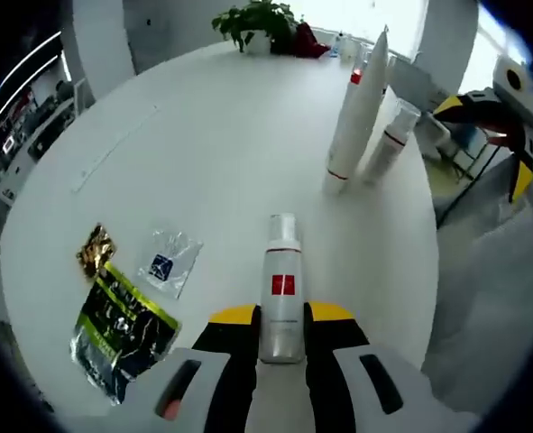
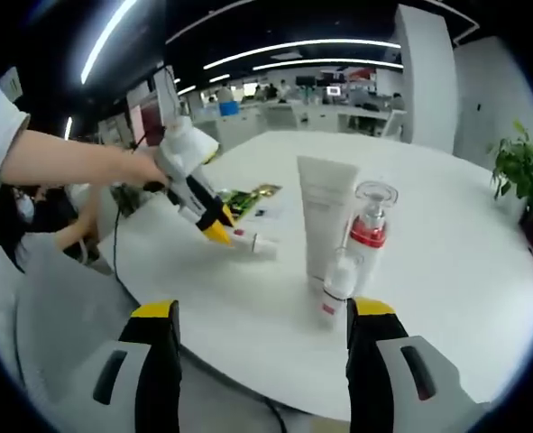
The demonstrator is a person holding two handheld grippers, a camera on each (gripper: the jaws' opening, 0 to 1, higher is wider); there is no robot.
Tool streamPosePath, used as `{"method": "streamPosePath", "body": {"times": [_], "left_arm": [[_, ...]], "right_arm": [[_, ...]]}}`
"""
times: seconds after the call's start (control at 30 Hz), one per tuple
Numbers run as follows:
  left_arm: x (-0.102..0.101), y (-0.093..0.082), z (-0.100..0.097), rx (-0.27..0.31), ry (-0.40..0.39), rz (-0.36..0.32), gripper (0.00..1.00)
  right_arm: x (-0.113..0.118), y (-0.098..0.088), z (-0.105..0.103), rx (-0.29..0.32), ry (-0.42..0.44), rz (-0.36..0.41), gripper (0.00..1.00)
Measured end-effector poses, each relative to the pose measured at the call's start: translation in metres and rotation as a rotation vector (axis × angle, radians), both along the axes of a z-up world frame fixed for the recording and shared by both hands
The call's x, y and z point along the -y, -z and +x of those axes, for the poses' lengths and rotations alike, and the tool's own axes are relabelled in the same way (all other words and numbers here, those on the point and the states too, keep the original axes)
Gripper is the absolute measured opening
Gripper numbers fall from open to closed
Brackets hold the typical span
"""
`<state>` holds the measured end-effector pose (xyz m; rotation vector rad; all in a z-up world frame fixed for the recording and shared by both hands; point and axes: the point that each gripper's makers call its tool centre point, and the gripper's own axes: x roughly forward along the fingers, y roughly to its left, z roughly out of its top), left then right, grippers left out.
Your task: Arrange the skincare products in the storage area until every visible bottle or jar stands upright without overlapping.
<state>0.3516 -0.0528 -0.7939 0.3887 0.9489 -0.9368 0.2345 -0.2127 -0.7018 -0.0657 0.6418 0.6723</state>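
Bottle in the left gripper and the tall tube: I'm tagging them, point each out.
bottle (image 1: pixel 282 302), left gripper view, on its red label.
tall tube (image 2: pixel 326 216), right gripper view, on its white front.

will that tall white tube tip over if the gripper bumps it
Probably. The tall white tube stands on its narrow cap end, so it looks top-heavy. Likely light plastic, so a nudge could push it into the pump bottle beside it.
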Motion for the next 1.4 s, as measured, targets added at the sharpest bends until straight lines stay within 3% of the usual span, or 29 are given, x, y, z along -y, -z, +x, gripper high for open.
{"method": "streamPosePath", "body": {"times": [0.17,0.3,0.47,0.5,0.6,0.77,0.87,1.07,1.4], "left_arm": [[-0.009,-0.004,-0.013,-0.020,-0.067,-0.065,0.23],[-0.015,-0.005,-0.023,-0.020,-0.096,-0.069,0.23],[-0.019,-0.010,-0.028,-0.046,-0.176,-0.142,0.23],[-0.014,-0.014,-0.036,-0.051,-0.192,-0.163,0.23],[-0.010,-0.022,-0.036,-0.050,-0.225,-0.235,0.23],[-0.007,-0.039,-0.048,-0.023,-0.229,-0.284,0.23],[-0.003,-0.052,-0.056,0.006,-0.212,-0.308,0.23],[-0.003,-0.066,-0.066,0.044,-0.209,-0.343,0.23],[0.006,-0.093,-0.081,0.144,-0.176,-0.350,0.23]], "right_arm": [[-0.005,-0.003,-0.003,-0.012,-0.025,0.019,0.75],[-0.017,-0.010,-0.005,-0.032,-0.036,0.078,0.74],[-0.058,-0.015,-0.010,-0.122,-0.051,0.273,0.74],[-0.071,-0.015,-0.011,-0.158,-0.059,0.328,0.74],[-0.093,-0.014,-0.008,-0.208,-0.043,0.436,0.73],[-0.105,-0.006,0.005,-0.321,0.101,0.626,0.71],[-0.102,0.001,0.011,-0.356,0.180,0.666,0.69],[-0.103,0.009,0.012,-0.385,0.229,0.686,0.69],[-0.116,-0.002,0.014,-0.418,0.272,0.801,0.67]]}}
